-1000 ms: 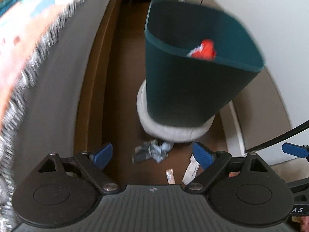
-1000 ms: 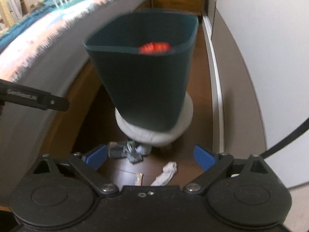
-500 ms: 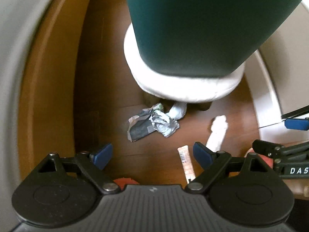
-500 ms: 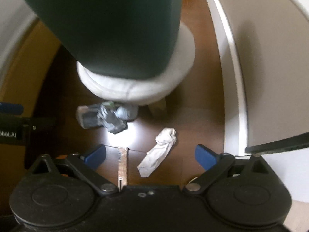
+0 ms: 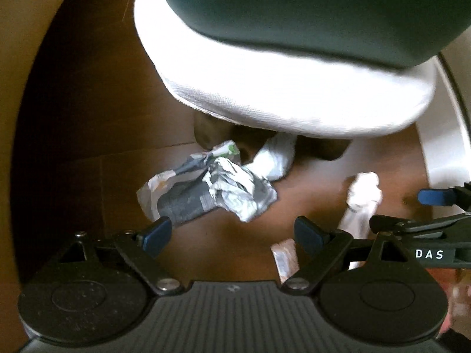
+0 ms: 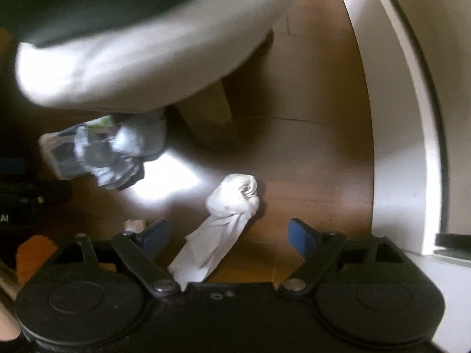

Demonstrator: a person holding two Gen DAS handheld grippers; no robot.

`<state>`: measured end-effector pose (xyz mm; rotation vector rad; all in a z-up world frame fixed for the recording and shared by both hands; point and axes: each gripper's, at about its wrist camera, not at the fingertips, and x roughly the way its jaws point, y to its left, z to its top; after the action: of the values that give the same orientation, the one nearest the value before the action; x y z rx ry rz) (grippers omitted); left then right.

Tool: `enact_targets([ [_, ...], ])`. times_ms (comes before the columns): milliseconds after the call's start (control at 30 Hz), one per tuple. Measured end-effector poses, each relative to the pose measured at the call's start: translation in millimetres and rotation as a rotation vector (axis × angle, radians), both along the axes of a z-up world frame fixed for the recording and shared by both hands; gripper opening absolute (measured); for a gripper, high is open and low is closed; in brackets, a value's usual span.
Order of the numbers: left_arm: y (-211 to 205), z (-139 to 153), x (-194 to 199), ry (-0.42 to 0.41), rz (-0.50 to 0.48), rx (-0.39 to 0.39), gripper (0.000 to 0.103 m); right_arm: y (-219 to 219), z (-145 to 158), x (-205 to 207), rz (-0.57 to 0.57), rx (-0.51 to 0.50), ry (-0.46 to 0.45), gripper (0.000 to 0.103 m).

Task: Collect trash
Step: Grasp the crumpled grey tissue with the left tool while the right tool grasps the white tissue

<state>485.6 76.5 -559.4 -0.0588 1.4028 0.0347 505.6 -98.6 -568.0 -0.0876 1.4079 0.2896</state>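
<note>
**Two open grippers over trash on the floor**

The left gripper is wide open and holds nothing. A crumpled wrapper lies just ahead of it, near the white stool (a green bin sits on top). The right gripper is open too, its fingers on either side of a twisted white tissue on the floor.

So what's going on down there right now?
Left gripper open, near crumpled wrapper. Right gripper open over twisted tissue. White stool overhangs wrapper's far end.
</note>
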Motion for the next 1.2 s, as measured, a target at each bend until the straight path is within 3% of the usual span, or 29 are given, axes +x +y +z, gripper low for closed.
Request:
enact_targets([
  [200,-4.9,-34.8,12.3,-0.005,0.002,0.005,0.091,-1.5,-32.1,11.8,-0.033,-0.008,0.015,0.078],
  [367,-6.2,-50.9,24.6,-0.010,0.035,-0.004,0.088,4.0,-43.1,17.9,-0.026,-0.037,0.009,0.066],
  [467,-4.4,-56.5,29.9,0.003,0.067,-0.041,0.066,8.1,-43.8,16.3,-0.011,-0.047,0.006,0.056],
  [500,-3.8,-58.9,31.3,0.014,0.074,-0.052,0.050,9.5,-43.9,15.4,-0.004,-0.054,0.004,0.050],
  [533,-3.0,-61.6,32.8,0.024,0.083,-0.054,0.040,10.5,-44.0,14.7,0.000,-0.061,0.005,0.046],
  [667,7.3,-63.4,33.4,0.023,0.141,-0.088,0.024,14.0,-44.9,14.3,-0.009,-0.079,0.004,0.035],
  [700,9.8,-62.8,33.1,0.022,0.155,-0.089,0.014,14.5,-45.3,14.3,-0.014,-0.079,0.008,0.030],
  [867,19.4,-54.2,27.3,0.029,0.209,-0.101,0.007,16.7,-34.3,12.0,-0.013,-0.072,-0.002,0.020],
  [1200,17.7,4.2,5.8,0.022,0.119,-0.079,0.006,19.8,41.3,-7.3,0.088,-0.073,-0.068,0.019],
])
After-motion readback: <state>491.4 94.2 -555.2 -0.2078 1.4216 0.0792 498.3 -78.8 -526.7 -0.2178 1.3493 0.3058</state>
